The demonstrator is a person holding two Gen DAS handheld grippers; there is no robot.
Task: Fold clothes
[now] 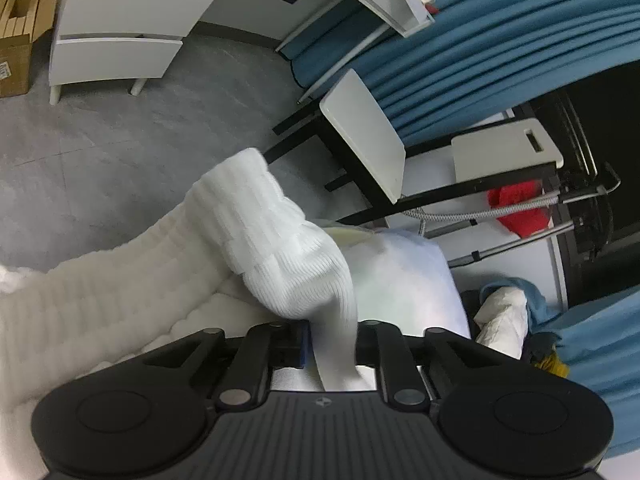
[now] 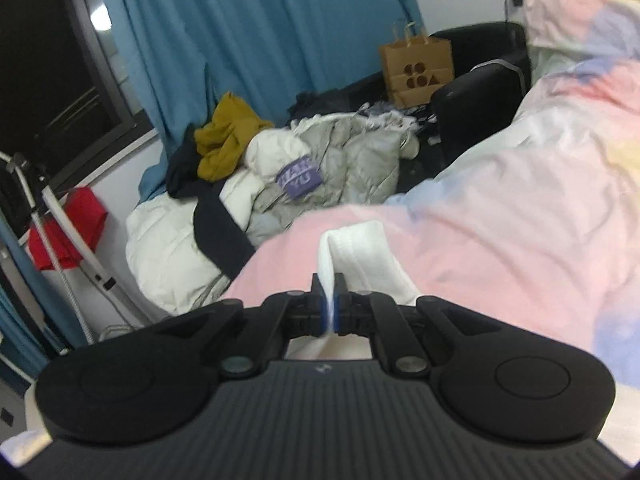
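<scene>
Left gripper (image 1: 330,340) and right gripper (image 2: 329,308) each pinch white knit sweater (image 1: 280,240); its body hidden below both housings.

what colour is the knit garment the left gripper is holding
White, ribbed knit sweater; clearest in the left wrist view.

Grey floor (image 1: 120,128). White drawer unit (image 1: 120,28) at 11 o'clock, cardboard box (image 1: 18,36) beside it. Blue curtain (image 1: 500,40) at 1 o'clock. Dark window (image 2: 44,60) at 10 o'clock. Pastel bedding (image 2: 500,208) at 3 o'clock.
</scene>
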